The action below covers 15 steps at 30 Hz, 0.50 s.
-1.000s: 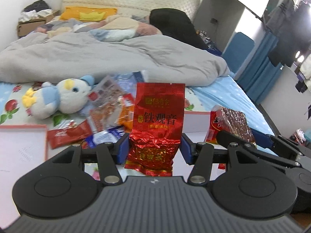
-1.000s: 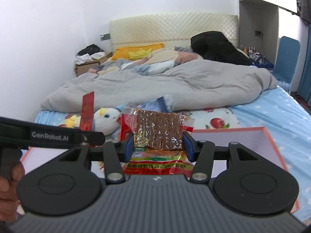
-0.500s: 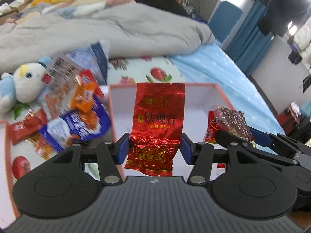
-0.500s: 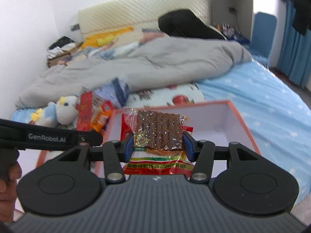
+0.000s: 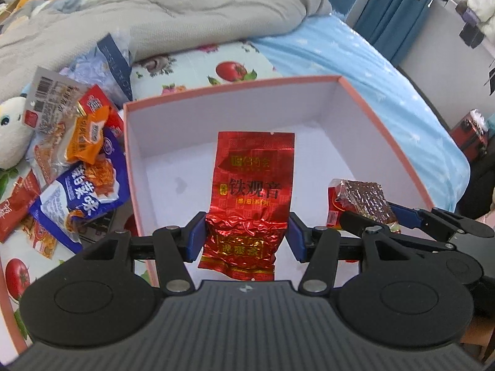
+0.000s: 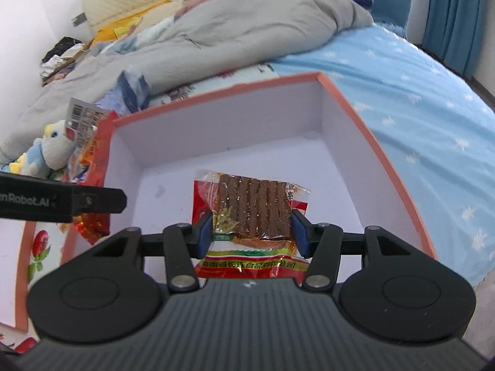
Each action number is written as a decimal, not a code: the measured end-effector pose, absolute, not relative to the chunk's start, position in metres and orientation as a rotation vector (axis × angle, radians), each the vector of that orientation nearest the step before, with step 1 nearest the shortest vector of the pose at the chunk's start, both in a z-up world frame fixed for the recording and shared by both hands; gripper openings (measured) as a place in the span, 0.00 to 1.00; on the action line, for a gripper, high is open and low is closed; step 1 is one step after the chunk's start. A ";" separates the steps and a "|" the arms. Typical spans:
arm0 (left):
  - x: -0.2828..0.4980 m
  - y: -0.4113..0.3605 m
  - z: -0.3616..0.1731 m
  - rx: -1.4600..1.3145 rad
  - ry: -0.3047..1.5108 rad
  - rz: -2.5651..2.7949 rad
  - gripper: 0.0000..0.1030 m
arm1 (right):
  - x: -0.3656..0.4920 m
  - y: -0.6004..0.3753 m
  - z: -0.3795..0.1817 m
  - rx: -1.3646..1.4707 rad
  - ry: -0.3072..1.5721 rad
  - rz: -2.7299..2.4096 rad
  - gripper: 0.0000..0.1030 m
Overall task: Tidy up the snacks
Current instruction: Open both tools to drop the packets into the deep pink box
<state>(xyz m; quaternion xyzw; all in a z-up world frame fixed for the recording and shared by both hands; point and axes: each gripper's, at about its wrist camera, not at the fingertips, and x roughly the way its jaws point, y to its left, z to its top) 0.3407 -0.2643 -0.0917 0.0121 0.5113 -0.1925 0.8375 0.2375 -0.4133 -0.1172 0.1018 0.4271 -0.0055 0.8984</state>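
Observation:
My left gripper [image 5: 246,238] is shut on a red foil tea packet [image 5: 252,191] and holds it upright over the open white box with an orange rim [image 5: 383,130]. My right gripper [image 6: 252,232] is shut on a clear snack packet with brown dried tofu [image 6: 253,208], held over the same box [image 6: 365,130]. In the left wrist view the right gripper and its packet [image 5: 365,198] show at the right, over the box. In the right wrist view the left gripper's finger [image 6: 92,201] juts in from the left.
A pile of snack packets [image 5: 80,167] lies on the bed left of the box, beside a plush toy [image 5: 9,130]. A grey duvet [image 5: 185,9] lies behind. A second orange-rimmed box edge [image 6: 24,278] is at the near left. The bed edge drops off on the right.
Both grippers have swung right from the snack pile and tilted down, each still holding its packet. They now hang over the open box, which fills both views.

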 end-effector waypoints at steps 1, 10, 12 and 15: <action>0.341 -0.265 -0.094 0.027 1.082 -0.410 0.58 | 0.238 -0.414 -0.119 0.214 0.888 -0.009 0.54; 0.341 -0.264 -0.100 0.045 1.073 -0.387 0.72 | 0.238 -0.416 -0.131 0.232 0.926 -0.020 0.73; 0.338 -0.261 -0.096 0.043 1.057 -0.387 0.73 | 0.237 -0.416 -0.130 0.229 0.920 -0.025 0.73; 0.334 -0.256 -0.089 0.045 1.037 -0.387 0.73 | 0.233 -0.416 -0.124 0.239 0.906 -0.022 0.73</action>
